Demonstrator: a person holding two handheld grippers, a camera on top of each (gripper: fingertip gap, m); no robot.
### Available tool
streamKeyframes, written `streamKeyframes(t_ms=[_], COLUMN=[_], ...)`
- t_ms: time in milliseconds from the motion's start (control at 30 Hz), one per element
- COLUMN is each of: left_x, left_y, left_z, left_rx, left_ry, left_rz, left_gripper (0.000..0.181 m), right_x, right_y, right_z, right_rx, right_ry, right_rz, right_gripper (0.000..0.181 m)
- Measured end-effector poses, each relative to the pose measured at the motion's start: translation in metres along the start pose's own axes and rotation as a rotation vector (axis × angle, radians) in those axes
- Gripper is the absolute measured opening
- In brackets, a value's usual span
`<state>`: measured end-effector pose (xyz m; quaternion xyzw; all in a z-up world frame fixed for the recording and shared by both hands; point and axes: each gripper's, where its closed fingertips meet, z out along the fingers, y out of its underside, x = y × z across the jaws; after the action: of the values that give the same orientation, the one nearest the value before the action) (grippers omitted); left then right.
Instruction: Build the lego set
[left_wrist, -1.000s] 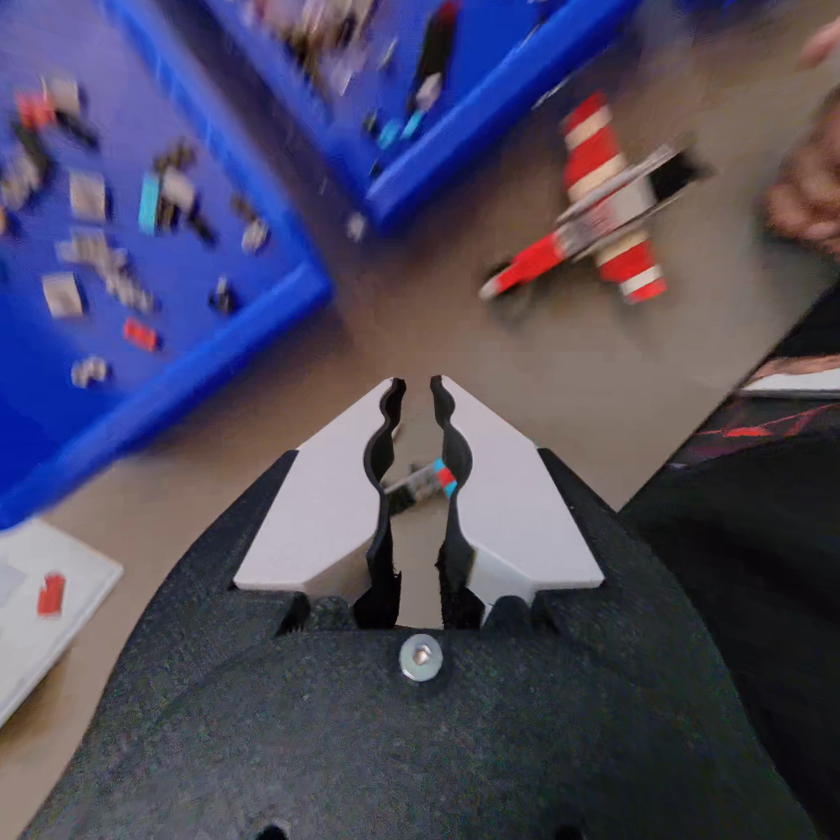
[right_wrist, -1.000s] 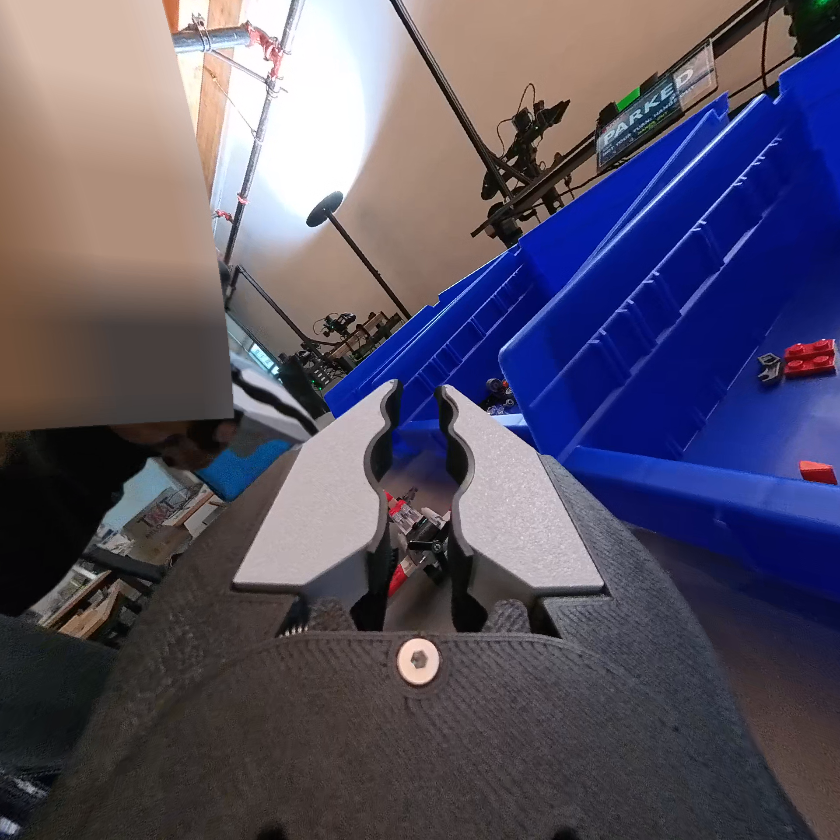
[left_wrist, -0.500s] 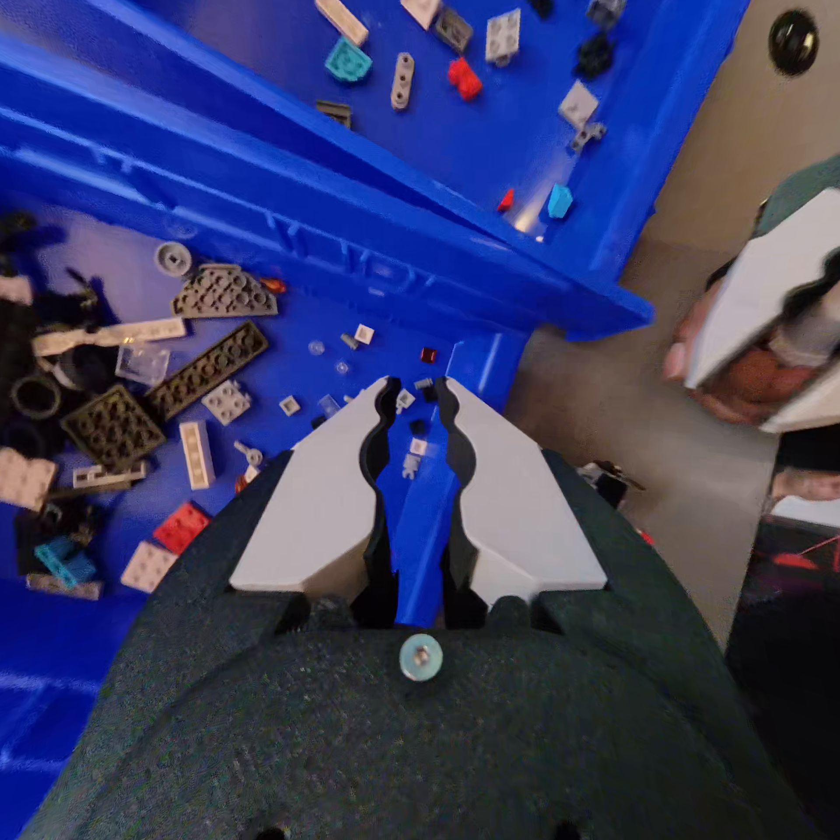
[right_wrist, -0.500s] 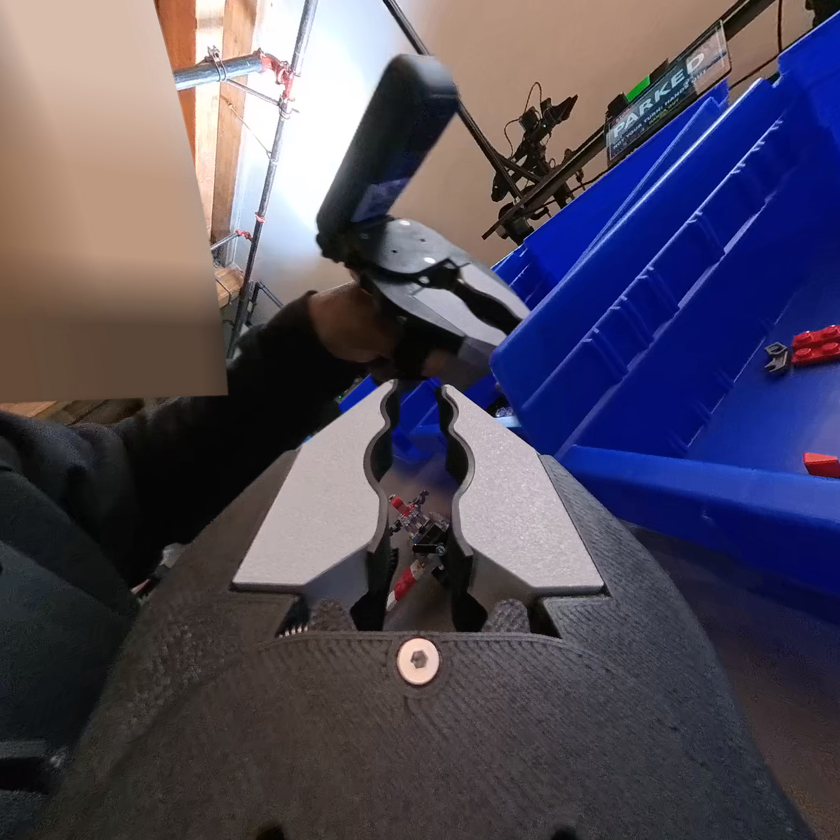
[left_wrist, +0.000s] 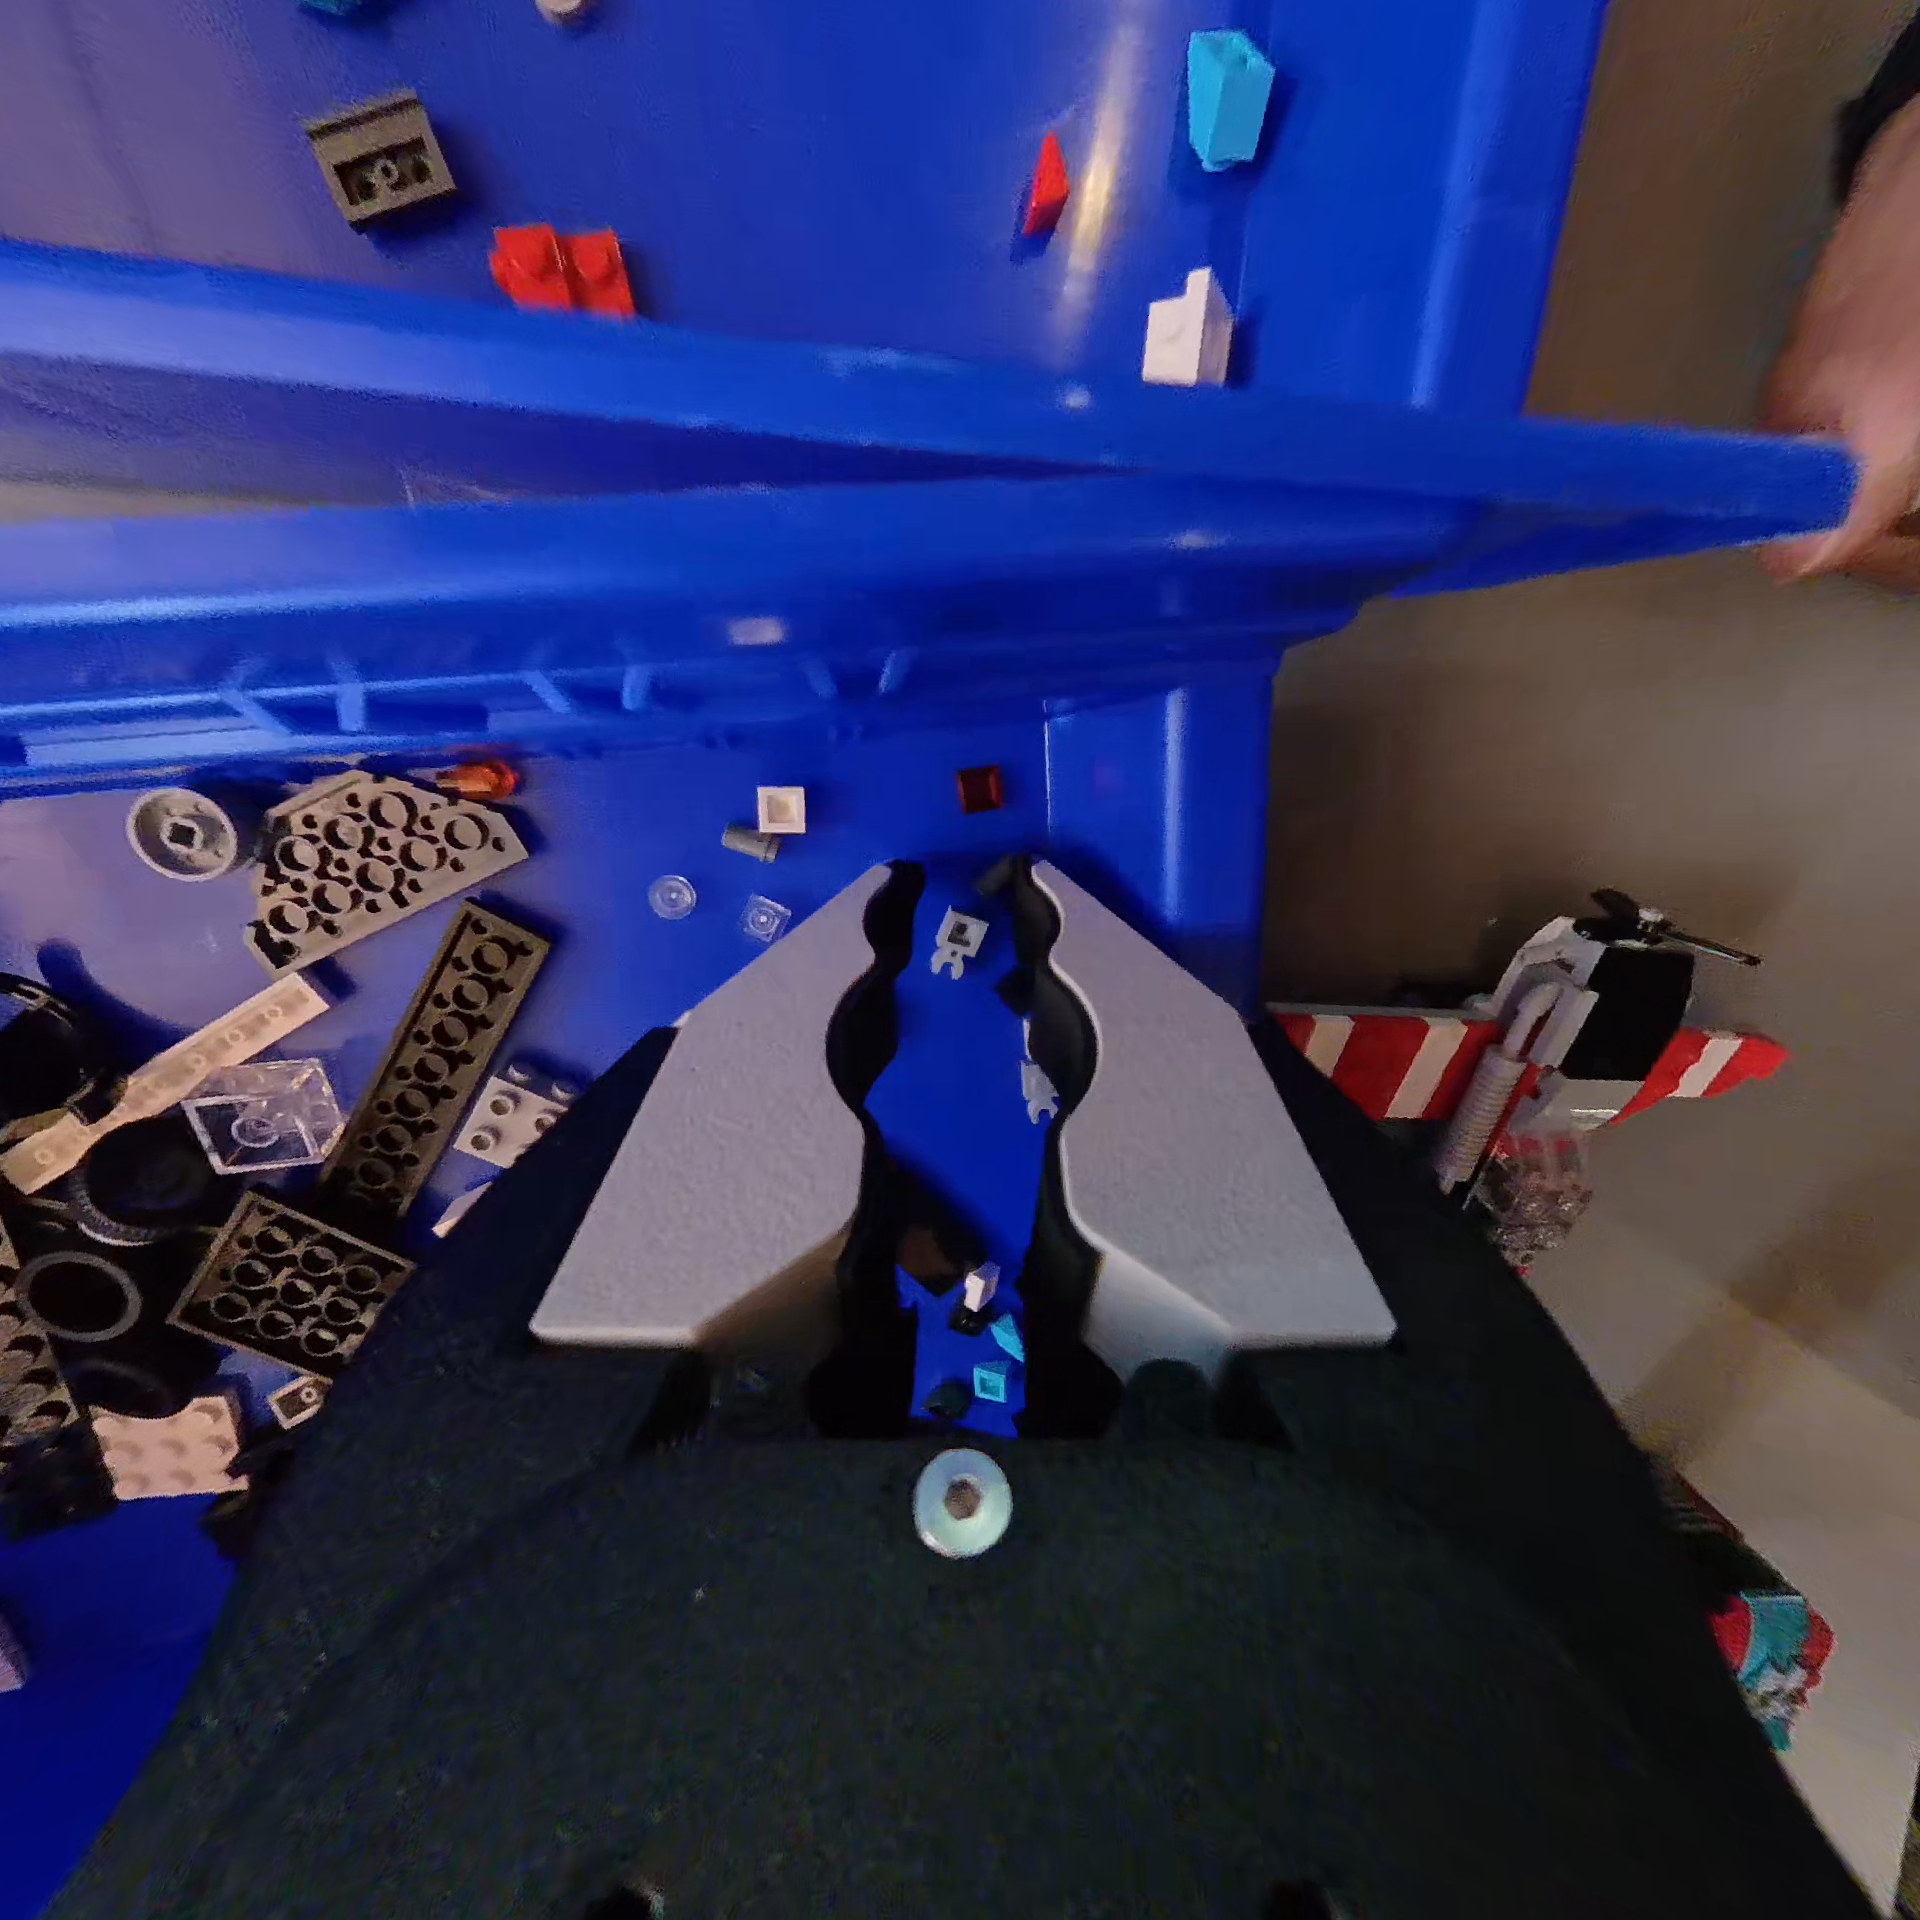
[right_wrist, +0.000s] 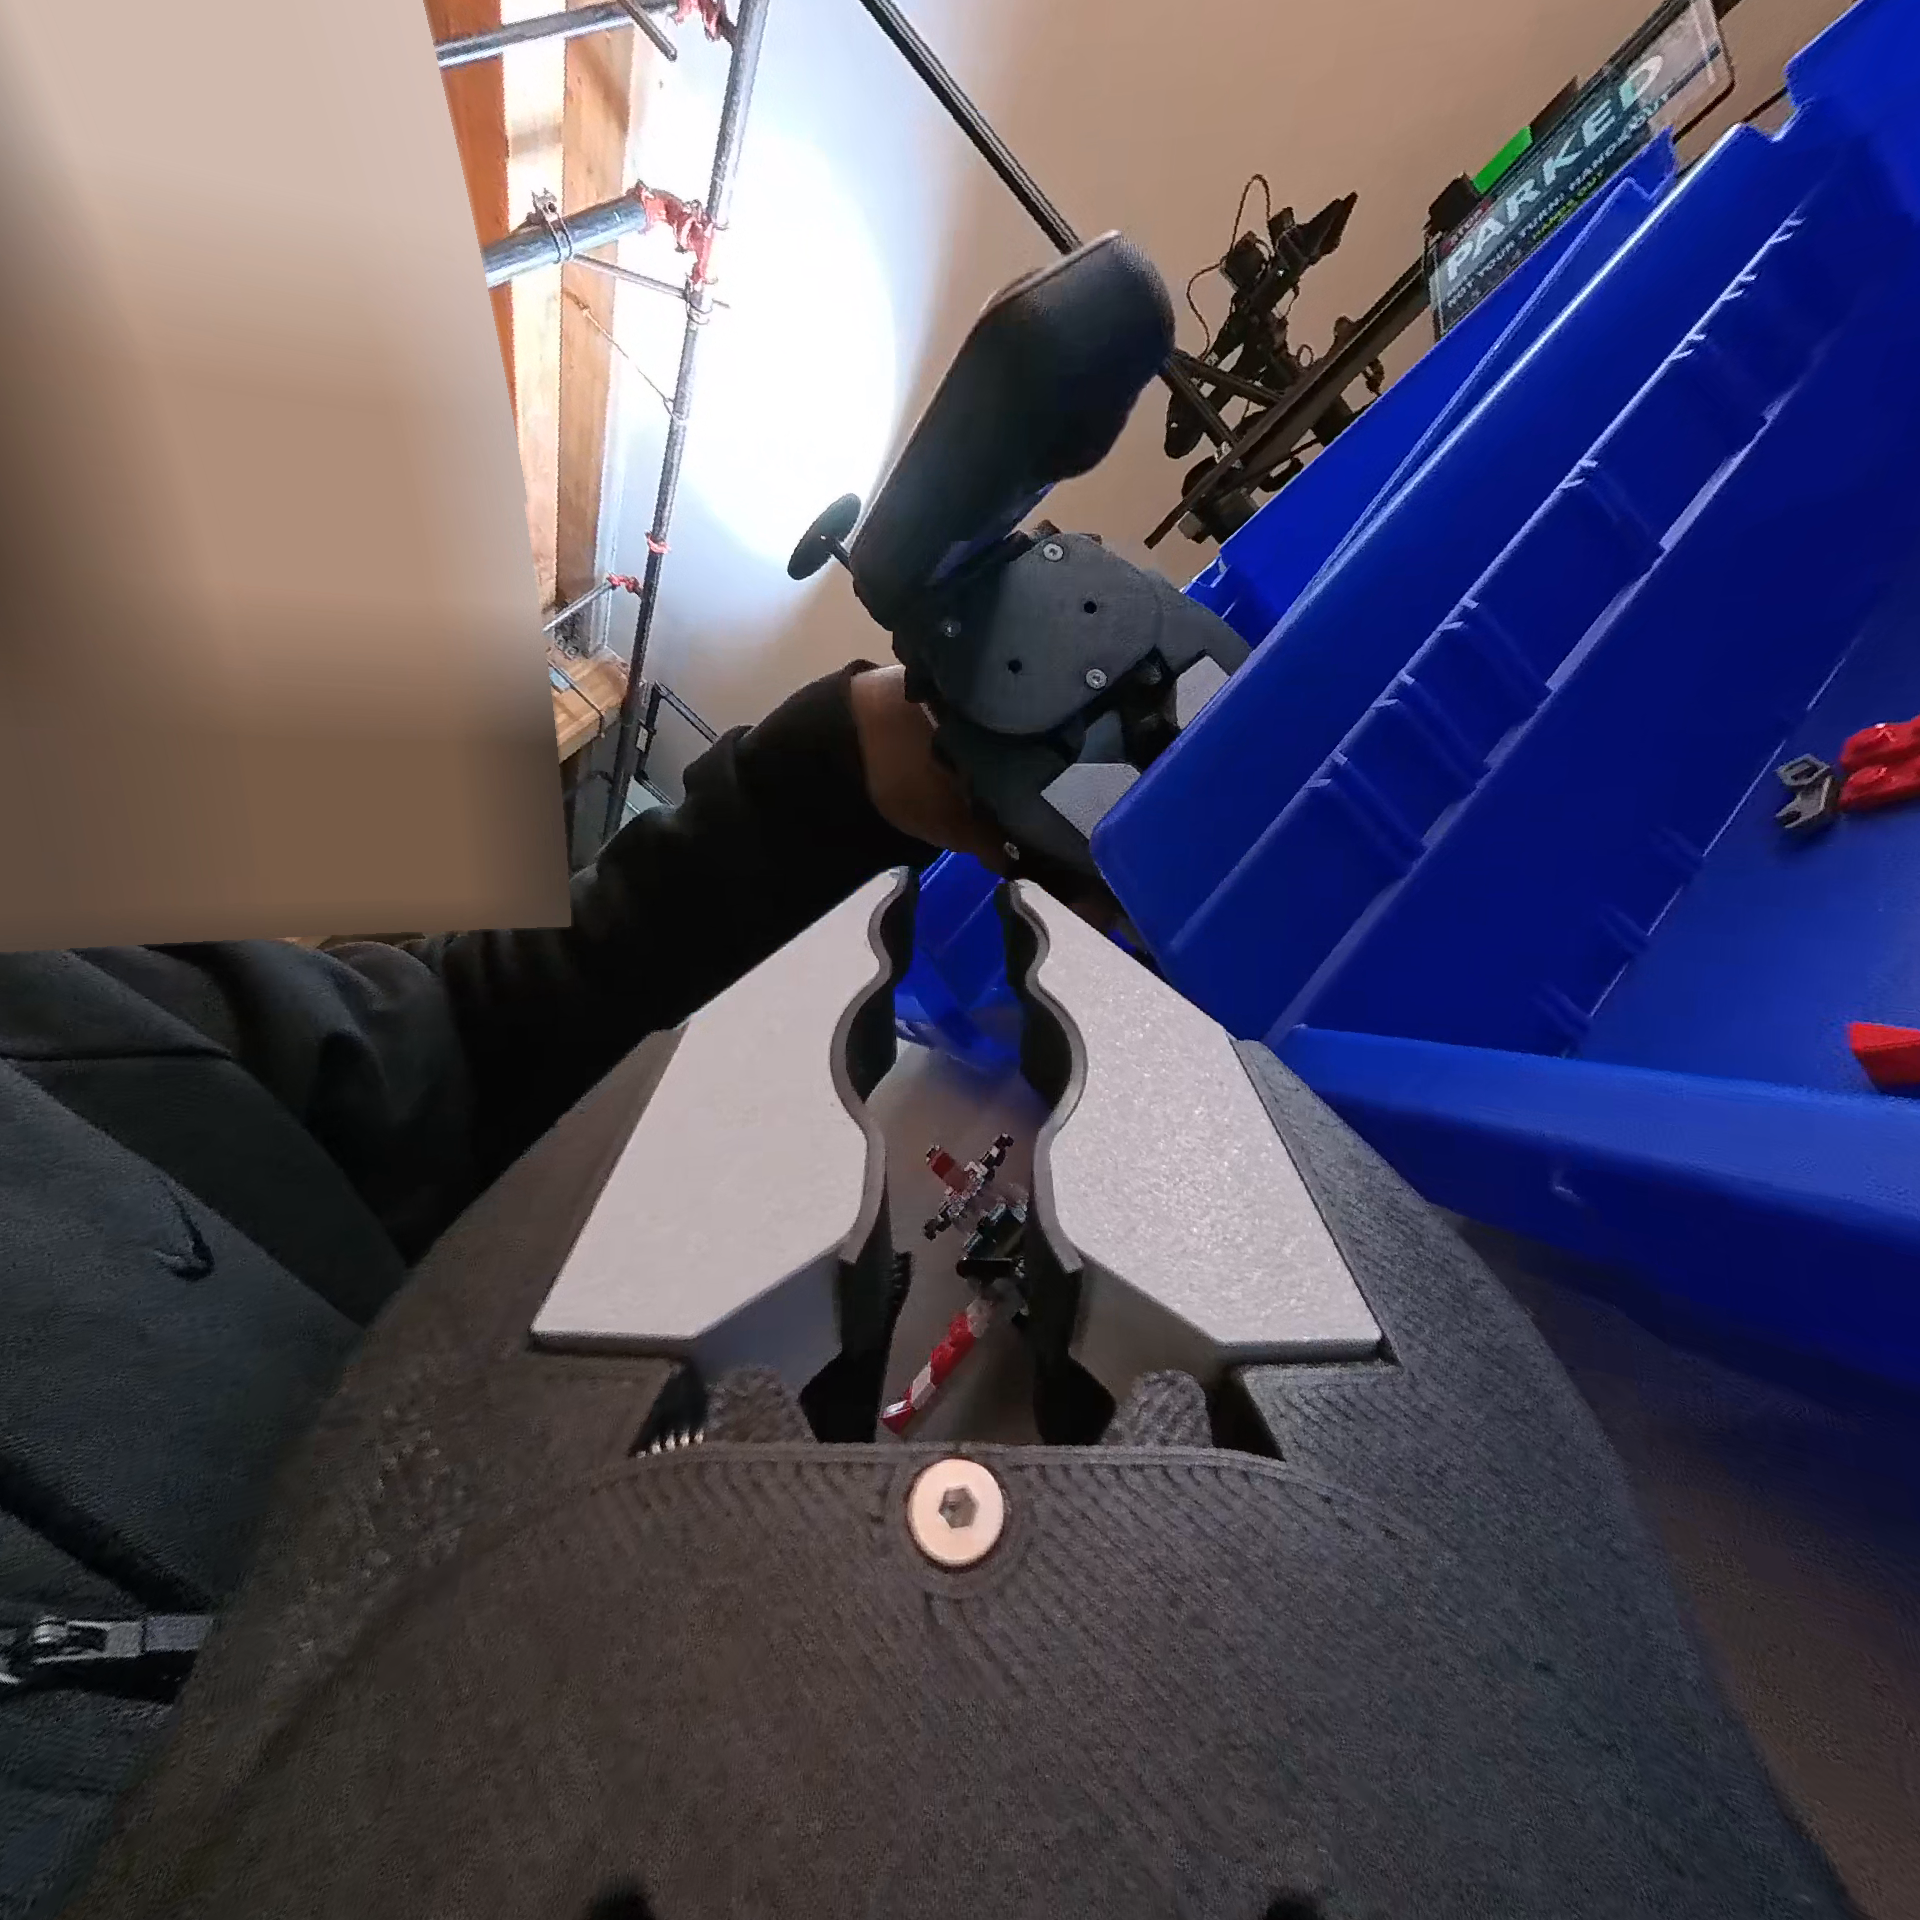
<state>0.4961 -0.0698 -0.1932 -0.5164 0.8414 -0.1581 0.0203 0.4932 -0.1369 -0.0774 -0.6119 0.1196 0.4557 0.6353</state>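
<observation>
The left tool (left_wrist: 961, 883) hangs over the near blue bin (left_wrist: 1153, 821), its jaws parted and nothing between them, pointed down at the right-hand corner where the smallest parts lie. The step in hand looks like picking one small part for the build. To do it well, I would settle on one piece first, the small white clip piece (left_wrist: 958, 938) seen between the jaws being the likely one, then lower straight down so a jaw lands on each side of it, close gently, and lift clear of the bin wall just beside it. Crowding is the risk, since another pale bit (left_wrist: 1036, 1091) lies against the right jaw and could be caught too. The right tool (right_wrist: 956, 904) rests low near the table (right_wrist: 1714, 1558), jaws a little apart and holding nothing; the half-built red and white plane (right_wrist: 961, 1340) lies on the table beyond them, and in the left view it sits just right of the bin (left_wrist: 1527, 1049). Two blue bins show in the left view. In the far bin (left_wrist: 1455, 436) I count one dark grey plate (left_wrist: 381, 158), a pair of red plates (left_wrist: 561, 270), one red wedge (left_wrist: 1046, 185), one light blue block (left_wrist: 1228, 99) and one white block (left_wrist: 1188, 330). Several dark studded plates (left_wrist: 379, 860) lie at the near bin's left; the heap there is too tangled to count exactly.
</observation>
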Motion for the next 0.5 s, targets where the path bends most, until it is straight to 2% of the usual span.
streamKeyframes(t_ms=[267, 500], left_x=[-0.008, -0.007], left_y=[0.005, 0.004], left_z=[-0.004, -0.012], left_rx=[0.016, 0.044], left_ry=[-0.039, -0.047], left_rz=[-0.061, -0.049], left_gripper=[0.008, 0.012], right_x=[0.000, 0.000], right_y=[0.001, 0.001], right_z=[0.000, 0.001], right_rx=[-0.001, -0.003], right_ry=[0.006, 0.011], right_rz=[-0.014, -0.021], right_gripper=[0.016, 0.016])
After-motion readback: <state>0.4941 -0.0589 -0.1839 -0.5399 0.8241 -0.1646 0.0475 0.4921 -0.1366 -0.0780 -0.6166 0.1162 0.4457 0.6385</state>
